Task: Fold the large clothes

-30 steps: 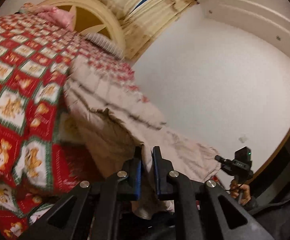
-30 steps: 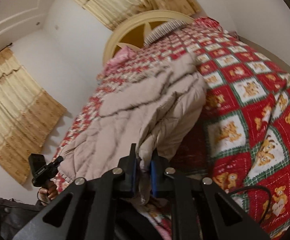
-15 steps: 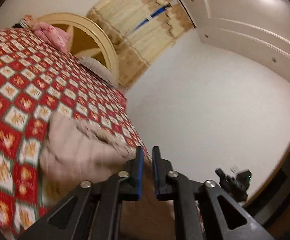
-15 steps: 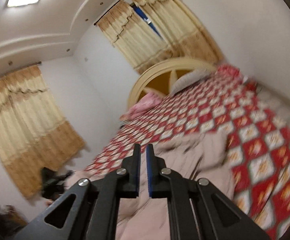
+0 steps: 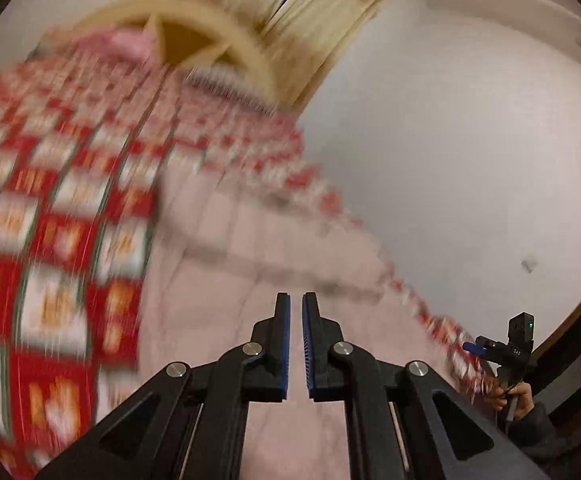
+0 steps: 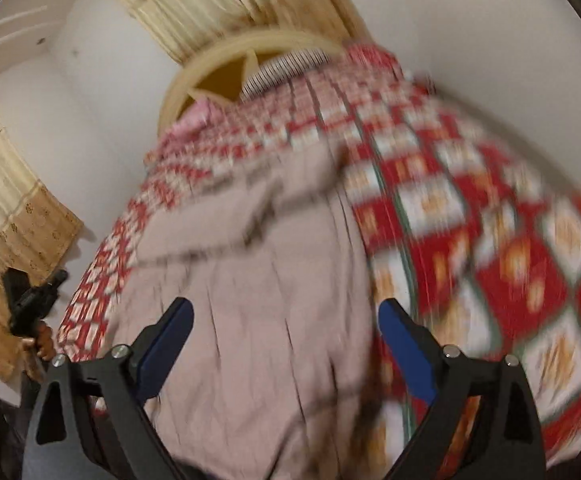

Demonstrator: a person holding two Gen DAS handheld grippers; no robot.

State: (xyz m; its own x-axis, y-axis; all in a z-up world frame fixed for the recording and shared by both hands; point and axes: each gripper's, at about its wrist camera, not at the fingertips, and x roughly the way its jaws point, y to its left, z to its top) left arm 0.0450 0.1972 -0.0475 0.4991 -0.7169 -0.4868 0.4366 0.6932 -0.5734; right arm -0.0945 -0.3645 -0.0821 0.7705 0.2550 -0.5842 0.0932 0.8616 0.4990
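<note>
A large pale pink quilted garment [image 5: 250, 280] lies spread on the bed, blurred by motion; it also shows in the right wrist view [image 6: 258, 292]. My left gripper [image 5: 295, 308] hovers above it with the jaws nearly closed, a narrow gap between them and nothing in it. My right gripper [image 6: 286, 312] hovers above the garment with its jaws wide open and empty. The other hand-held gripper shows at the edge of each view, on the right [image 5: 506, 348] and on the left [image 6: 30, 300].
The bed has a red, white and green bear-patterned cover [image 5: 50, 240] [image 6: 490, 240], a cream arched headboard [image 6: 226, 64], and pillows [image 5: 130, 40]. Yellow curtains [image 6: 10, 220] hang on the wall to the left. White walls surround the bed.
Both grippers held the garment a second ago, swung up and let go of it. The right jaws have opened wide. The garment now lies flatter on the bed. Both views tilt back down.
</note>
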